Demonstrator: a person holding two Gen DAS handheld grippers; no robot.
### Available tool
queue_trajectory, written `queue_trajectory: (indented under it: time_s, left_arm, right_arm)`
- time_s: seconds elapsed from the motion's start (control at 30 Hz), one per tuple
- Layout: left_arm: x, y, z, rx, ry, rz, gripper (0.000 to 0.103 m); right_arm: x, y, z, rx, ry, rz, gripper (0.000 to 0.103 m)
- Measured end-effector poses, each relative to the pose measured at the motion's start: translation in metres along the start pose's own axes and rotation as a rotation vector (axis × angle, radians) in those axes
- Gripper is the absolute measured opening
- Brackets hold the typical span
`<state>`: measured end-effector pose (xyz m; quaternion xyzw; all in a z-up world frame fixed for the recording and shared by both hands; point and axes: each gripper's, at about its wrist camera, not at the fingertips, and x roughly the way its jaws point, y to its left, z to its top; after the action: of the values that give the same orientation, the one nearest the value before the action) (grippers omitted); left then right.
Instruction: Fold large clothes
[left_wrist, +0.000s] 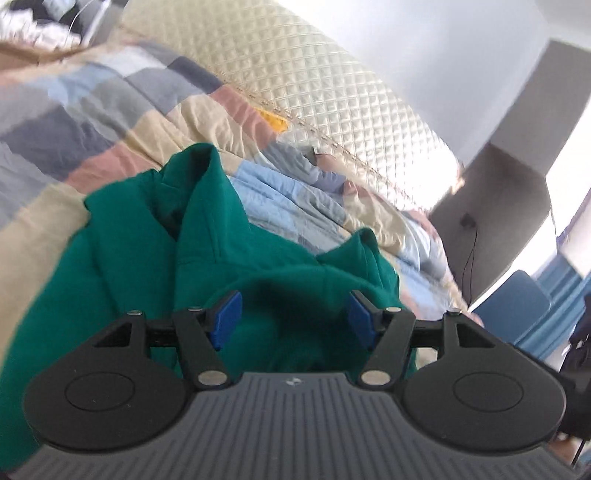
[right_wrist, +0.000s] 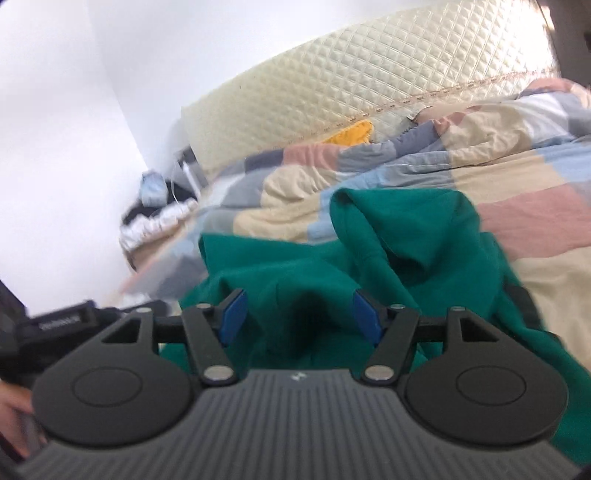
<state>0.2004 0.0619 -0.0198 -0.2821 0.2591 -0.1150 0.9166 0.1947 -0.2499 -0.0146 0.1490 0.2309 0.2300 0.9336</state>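
Note:
A green garment (left_wrist: 122, 254) lies crumpled on a patchwork quilt (left_wrist: 92, 110); its folds rise toward the padded headboard. My left gripper (left_wrist: 293, 319) stands open just above the green cloth, whose folds lie below and between the blue pads (left_wrist: 227, 317), which do not press on it. In the right wrist view the same green garment (right_wrist: 417, 240) spreads under my right gripper (right_wrist: 301, 319), also open, with cloth beneath its spread blue pads (right_wrist: 365, 317). The other gripper's black body (right_wrist: 66, 321) shows at the left edge.
A cream quilted headboard (left_wrist: 325, 92) runs behind the bed. A yellow item (right_wrist: 351, 134) sits at its base. Clothes are piled on the floor by the white wall (right_wrist: 155, 218). A blue chair (left_wrist: 517, 310) and a grey cabinet (left_wrist: 509, 177) stand beside the bed.

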Motion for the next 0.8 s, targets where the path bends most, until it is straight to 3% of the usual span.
queue_trajectory:
  time_s: [0.2, 0.33, 0.43, 0.47, 0.6, 0.73, 0.8]
  left_arm:
    - [0.046, 0.036, 0.006, -0.177, 0.006, -0.079, 0.068]
    - [0.068, 0.052, -0.001, -0.261, 0.078, -0.123, 0.068]
    - [0.075, 0.052, -0.007, -0.266, 0.109, -0.147, 0.068]
    - [0.076, 0.05, -0.008, -0.257, 0.114, -0.149, 0.068]
    - [0.076, 0.04, -0.015, -0.206, 0.128, -0.15, 0.068]
    - [0.078, 0.024, -0.025, -0.127, 0.169, -0.105, 0.065]
    - [0.072, 0.018, -0.03, -0.104, 0.148, -0.103, 0.058]
  right_arm:
    - [0.035, -0.015, 0.002, 0.022, -0.019, 0.005, 0.067]
    - [0.056, -0.022, -0.006, 0.055, 0.046, 0.051, 0.067]
    - [0.065, -0.016, -0.014, 0.018, 0.101, 0.063, 0.067]
    - [0.066, -0.012, -0.016, -0.003, 0.111, 0.059, 0.065]
    - [0.07, 0.001, -0.026, -0.117, 0.185, -0.026, 0.029]
    - [0.058, 0.01, -0.026, -0.163, 0.165, -0.048, 0.023]
    - [0.048, 0.015, -0.024, -0.186, 0.143, -0.046, 0.022]
